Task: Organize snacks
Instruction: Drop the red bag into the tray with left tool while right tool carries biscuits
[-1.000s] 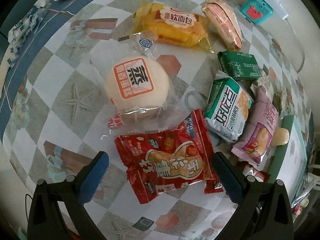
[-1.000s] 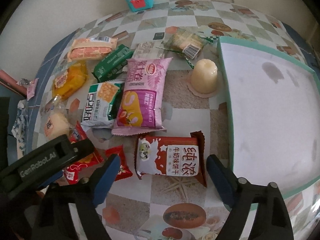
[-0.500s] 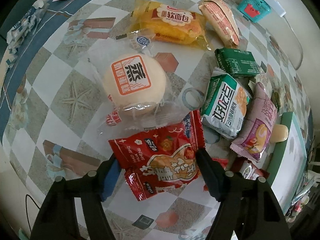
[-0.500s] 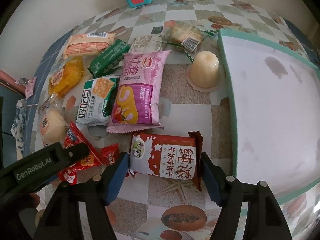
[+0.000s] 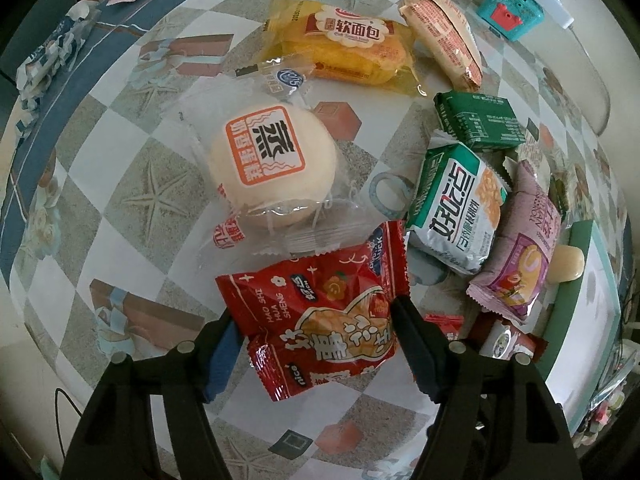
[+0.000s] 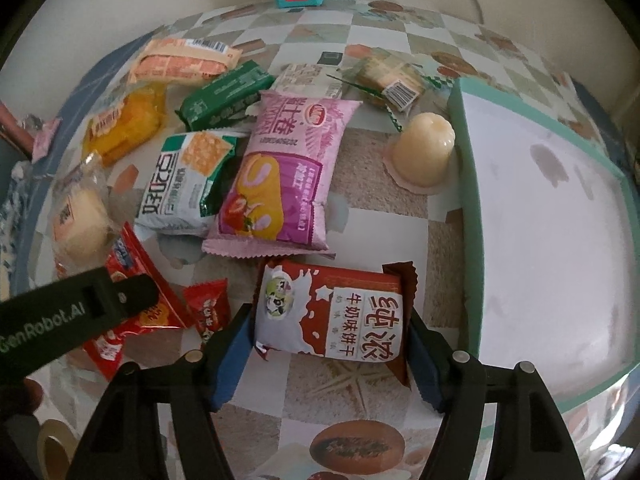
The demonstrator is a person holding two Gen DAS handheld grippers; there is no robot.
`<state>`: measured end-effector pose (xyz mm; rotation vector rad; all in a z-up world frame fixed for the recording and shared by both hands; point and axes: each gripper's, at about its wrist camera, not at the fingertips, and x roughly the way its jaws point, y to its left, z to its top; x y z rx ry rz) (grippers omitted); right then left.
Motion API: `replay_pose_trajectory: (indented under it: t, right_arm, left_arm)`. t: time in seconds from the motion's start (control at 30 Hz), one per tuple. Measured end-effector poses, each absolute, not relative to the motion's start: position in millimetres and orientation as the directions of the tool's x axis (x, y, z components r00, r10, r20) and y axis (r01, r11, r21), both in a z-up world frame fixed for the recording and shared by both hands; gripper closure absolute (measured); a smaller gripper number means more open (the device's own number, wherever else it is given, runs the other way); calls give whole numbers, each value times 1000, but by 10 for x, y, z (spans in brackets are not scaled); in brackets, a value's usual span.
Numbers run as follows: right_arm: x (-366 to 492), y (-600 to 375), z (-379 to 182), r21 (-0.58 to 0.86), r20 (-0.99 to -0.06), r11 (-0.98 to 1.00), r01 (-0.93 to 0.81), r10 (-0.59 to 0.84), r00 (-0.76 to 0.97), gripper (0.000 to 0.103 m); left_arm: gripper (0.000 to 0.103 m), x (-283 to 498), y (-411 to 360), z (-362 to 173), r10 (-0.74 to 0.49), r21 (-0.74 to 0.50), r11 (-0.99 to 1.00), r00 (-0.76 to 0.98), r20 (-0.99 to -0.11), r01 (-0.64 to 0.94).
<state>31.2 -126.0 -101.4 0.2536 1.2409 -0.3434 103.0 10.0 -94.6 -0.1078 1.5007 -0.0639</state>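
Red peanut packet (image 5: 320, 320) now pinched in left tongs (image 5: 316, 340), wide open a second ago; brown milk-biscuit packet (image 6: 332, 316) likewise clamped by right tongs (image 6: 330, 348). Both resting on tabletop (image 5: 120, 200), ready for the teal-rimmed tray (image 6: 464, 160).

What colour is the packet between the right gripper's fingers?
Brown-red with a white milk splash: the biscuit packet, clearest in the right wrist view.
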Motion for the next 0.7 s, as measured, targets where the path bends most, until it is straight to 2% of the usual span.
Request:
replay_pose_trajectory:
  t: [0.4,0.7]
  right_arm:
    - [299,-1157,-1037,22,-955,913,407,-102,279,30]
    - [238,-1298,-932,100,-951,888,450,-47,304,31]
  left_arm:
    - [30,1023,93,-942,-108,-109,994,65,-992,-24]
    - [33,1036,150,-822,-126,-128,991,80,-989,-26]
